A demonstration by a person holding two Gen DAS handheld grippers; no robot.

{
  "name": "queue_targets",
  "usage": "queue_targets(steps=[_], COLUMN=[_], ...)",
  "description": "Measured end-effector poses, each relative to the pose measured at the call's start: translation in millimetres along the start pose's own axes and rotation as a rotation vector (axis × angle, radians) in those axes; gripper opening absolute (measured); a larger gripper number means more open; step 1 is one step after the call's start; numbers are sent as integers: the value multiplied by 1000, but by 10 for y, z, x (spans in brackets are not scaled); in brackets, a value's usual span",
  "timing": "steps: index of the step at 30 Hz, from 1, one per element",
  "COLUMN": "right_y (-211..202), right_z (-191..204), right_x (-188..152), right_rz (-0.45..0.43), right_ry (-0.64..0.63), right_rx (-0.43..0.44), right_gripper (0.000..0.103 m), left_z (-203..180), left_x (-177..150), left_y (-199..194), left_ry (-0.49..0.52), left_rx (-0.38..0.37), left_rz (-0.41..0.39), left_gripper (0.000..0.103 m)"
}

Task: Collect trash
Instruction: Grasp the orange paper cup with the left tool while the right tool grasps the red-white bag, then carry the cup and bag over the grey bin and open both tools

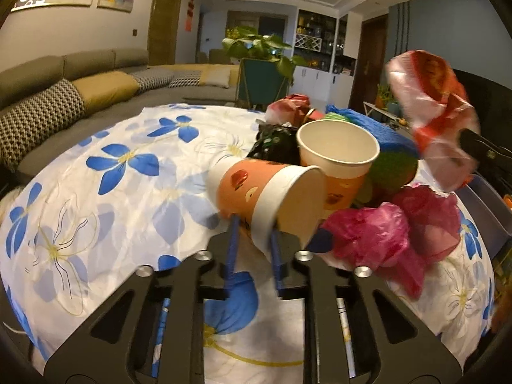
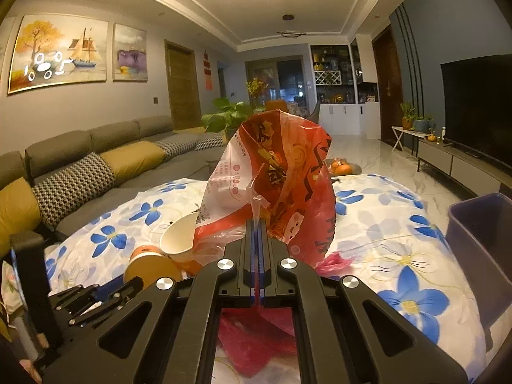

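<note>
From the left wrist camera, the left gripper (image 1: 254,224) is pinching the rim of a paper cup (image 1: 265,198) that lies on its side. The grip is only on the thin edge, so the cup could squash or slip out when it is lifted. It could also bump the upright cup (image 1: 337,156) just behind it and knock it over. Pink bags (image 1: 384,236) lie right of the tipped cup. Everything sits on a flowered cloth (image 1: 121,185), with a grey sofa (image 1: 64,89) far behind.

From the right wrist camera, the right gripper (image 2: 256,224) is shut tight on a red snack bag (image 2: 281,179), held up above the cloth. The thin plastic might tear or slide free. A blue bin (image 2: 480,240) stands to the right of the bag, and a TV (image 2: 476,102) sits beyond it.
</note>
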State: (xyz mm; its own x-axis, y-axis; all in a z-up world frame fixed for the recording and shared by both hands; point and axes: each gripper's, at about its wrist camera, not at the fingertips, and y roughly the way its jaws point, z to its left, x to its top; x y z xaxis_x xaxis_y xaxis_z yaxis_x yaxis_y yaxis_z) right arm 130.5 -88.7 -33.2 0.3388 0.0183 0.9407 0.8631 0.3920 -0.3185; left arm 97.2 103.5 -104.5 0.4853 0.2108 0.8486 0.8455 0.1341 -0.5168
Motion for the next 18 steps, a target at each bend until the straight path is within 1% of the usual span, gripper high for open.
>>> queue_targets(steps=[1, 3, 7, 12, 15, 18], right_y=[-26, -84, -219, -385, -482, -569], right_z=[-9, -35, -140, -261, -314, -351], right_x=[1, -2, 6, 15, 8, -11], right_rz=[-2, -11, -31, -54, -64, -69], right_ry=[2, 4, 18, 38, 45, 52], right_rx=[-4, -21, -55, -82, -89, -92], right_gripper=[2, 2, 2, 2, 2, 2], left_z=[16, 43, 57, 116, 107, -8], left_x=[5, 17, 57, 136, 195, 266], left_y=[-6, -36, -204, -415, -552, -716], left_ry=[-5, -11, -11, -38, -43, -23], left_rx=[-1, 2, 8, 12, -4, -37], left_rz=[-4, -17, -67, -109, -132, -165], left_gripper=[9, 2, 2, 2, 2, 2])
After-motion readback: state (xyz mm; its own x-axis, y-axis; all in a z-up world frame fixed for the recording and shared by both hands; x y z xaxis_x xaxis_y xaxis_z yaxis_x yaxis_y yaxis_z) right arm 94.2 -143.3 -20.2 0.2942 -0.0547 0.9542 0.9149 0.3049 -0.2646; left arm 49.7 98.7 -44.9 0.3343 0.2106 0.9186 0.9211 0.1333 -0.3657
